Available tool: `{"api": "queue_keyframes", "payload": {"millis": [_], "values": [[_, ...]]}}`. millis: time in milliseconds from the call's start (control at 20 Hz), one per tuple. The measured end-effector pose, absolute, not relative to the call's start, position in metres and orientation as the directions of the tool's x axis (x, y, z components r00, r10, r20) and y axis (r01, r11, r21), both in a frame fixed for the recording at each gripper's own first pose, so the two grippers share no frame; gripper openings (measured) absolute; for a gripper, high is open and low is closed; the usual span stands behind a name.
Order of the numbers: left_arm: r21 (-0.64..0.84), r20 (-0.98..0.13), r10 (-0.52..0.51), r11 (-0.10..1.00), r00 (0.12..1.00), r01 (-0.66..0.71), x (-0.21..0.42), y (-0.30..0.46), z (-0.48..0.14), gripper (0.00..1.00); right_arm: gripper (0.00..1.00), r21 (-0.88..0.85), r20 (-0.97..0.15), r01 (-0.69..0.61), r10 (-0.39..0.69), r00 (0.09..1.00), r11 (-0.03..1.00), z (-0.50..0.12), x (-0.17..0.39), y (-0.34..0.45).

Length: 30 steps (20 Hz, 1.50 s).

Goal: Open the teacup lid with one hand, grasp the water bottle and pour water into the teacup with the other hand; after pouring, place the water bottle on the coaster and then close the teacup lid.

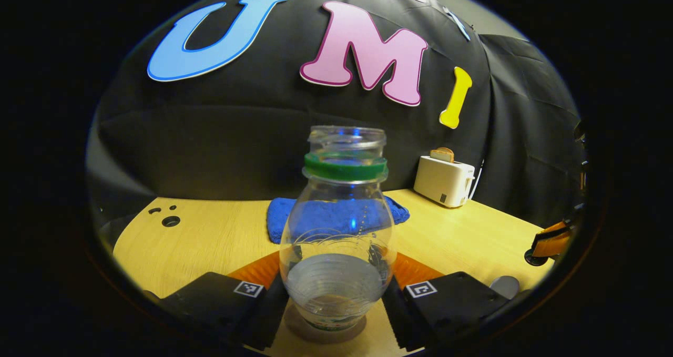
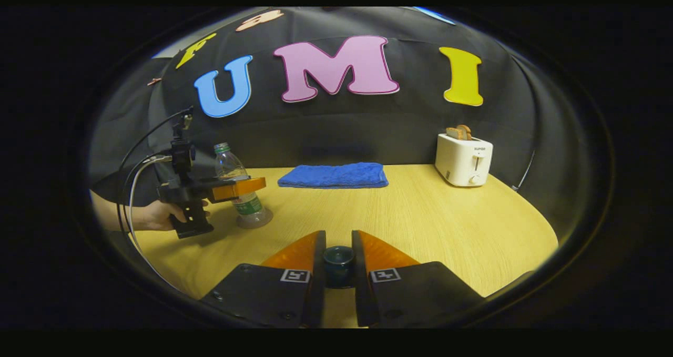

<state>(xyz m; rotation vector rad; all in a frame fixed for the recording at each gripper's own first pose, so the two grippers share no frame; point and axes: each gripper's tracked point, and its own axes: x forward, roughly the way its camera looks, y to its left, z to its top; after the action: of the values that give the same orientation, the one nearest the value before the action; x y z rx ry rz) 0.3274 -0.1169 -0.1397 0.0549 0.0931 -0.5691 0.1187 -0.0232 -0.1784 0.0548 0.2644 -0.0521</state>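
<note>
While my left gripper [image 1: 336, 299] brackets the water bottle [image 1: 339, 231] low on its body, the jaws look to be touching it as it stands uncapped on the worktop [image 1: 210, 236]. Thin clear plastic, little water: light, crushable, slippery, so grip gently mid-body. My right gripper [image 2: 338, 262] clamps a small dark knob [image 2: 338, 258], probably the teacup lid.

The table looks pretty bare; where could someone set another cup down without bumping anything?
The widest bare wood lies in front of the blue towel and the toaster, toward the table's right edge. It is crowded on the left, where the left gripper sits around the water bottle, and at the near edge by the teacup lid.
</note>
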Motion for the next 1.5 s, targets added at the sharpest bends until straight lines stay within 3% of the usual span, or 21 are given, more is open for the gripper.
{"api": "queue_keyframes", "payload": {"millis": [150, 200, 250, 300, 400, 450, 600, 650, 850, 950, 1000, 1100, 1200, 1500], "values": [[0.019, -0.118, -0.554, 0.829, 0.824, 0.559, 0.316, -0.118, -0.139, 0.96, 0.22, 0.045, -0.261, 0.062, -0.048, 0.964, 0.997, -0.177, 0.119, -0.024], [0.024, -0.130, -0.550, 0.830, 0.825, 0.557, 0.317, -0.117, -0.142, 0.96, 0.32, 0.049, -0.260, 0.062, -0.047, 0.964, 0.997, -0.177, 0.119, -0.024], [0.026, -0.144, -0.547, 0.831, 0.825, 0.556, 0.314, -0.114, -0.144, 0.96, 0.32, 0.053, -0.256, 0.063, -0.047, 0.965, 0.997, -0.175, 0.120, -0.024], [0.029, -0.155, -0.543, 0.833, 0.826, 0.553, 0.310, -0.111, -0.145, 0.96, 0.22, 0.054, -0.251, 0.062, -0.047, 0.967, 0.997, -0.173, 0.121, -0.023], [0.033, -0.172, -0.537, 0.835, 0.826, 0.550, 0.303, -0.106, -0.146, 0.96, 0.22, 0.057, -0.243, 0.058, -0.042, 0.969, 0.997, -0.172, 0.124, -0.021], [0.036, -0.180, -0.535, 0.835, 0.825, 0.549, 0.299, -0.102, -0.148, 0.96, 0.27, 0.061, -0.241, 0.054, -0.038, 0.970, 0.997, -0.171, 0.125, -0.018], [0.030, -0.202, -0.510, 0.850, 0.836, 0.525, 0.286, -0.091, -0.149, 0.97, 0.22, 0.051, -0.231, 0.038, -0.025, 0.973, 0.998, -0.172, 0.130, -0.010], [0.031, -0.183, -0.484, 0.867, 0.856, 0.497, 0.282, -0.084, -0.144, 0.96, 0.27, 0.038, -0.230, 0.029, -0.019, 0.973, 0.999, -0.175, 0.131, -0.007], [0.004, -0.124, -0.445, 0.894, 0.887, 0.449, 0.268, -0.076, -0.132, 0.96, 0.22, 0.029, -0.237, -0.018, 0.024, 0.971, 0.999, -0.198, 0.140, 0.013], [-0.007, -0.115, -0.429, 0.903, 0.896, 0.431, 0.258, -0.069, -0.128, 0.96, 0.32, 0.014, -0.232, -0.026, 0.029, 0.972, 1.000, -0.206, 0.143, 0.017], [-0.015, -0.115, -0.428, 0.903, 0.897, 0.429, 0.254, -0.069, -0.127, 0.96, 0.22, 0.004, -0.232, -0.031, 0.031, 0.972, 1.000, -0.209, 0.145, 0.019], [-0.035, -0.116, -0.427, 0.904, 0.897, 0.426, 0.246, -0.068, -0.126, 0.96, 0.27, -0.003, -0.241, -0.048, 0.046, 0.969, 0.999, -0.218, 0.146, 0.025], [-0.045, -0.121, -0.415, 0.910, 0.902, 0.413, 0.240, -0.066, -0.128, 0.96, 0.23, -0.010, -0.249, -0.053, 0.049, 0.967, 0.999, -0.225, 0.146, 0.027], [-0.143, -0.161, -0.424, 0.903, 0.891, 0.404, 0.221, -0.078, -0.136, 0.96, 0.29, -0.018, -0.252, -0.044, 0.038, 0.967, 0.999, -0.231, 0.151, 0.025]]}}
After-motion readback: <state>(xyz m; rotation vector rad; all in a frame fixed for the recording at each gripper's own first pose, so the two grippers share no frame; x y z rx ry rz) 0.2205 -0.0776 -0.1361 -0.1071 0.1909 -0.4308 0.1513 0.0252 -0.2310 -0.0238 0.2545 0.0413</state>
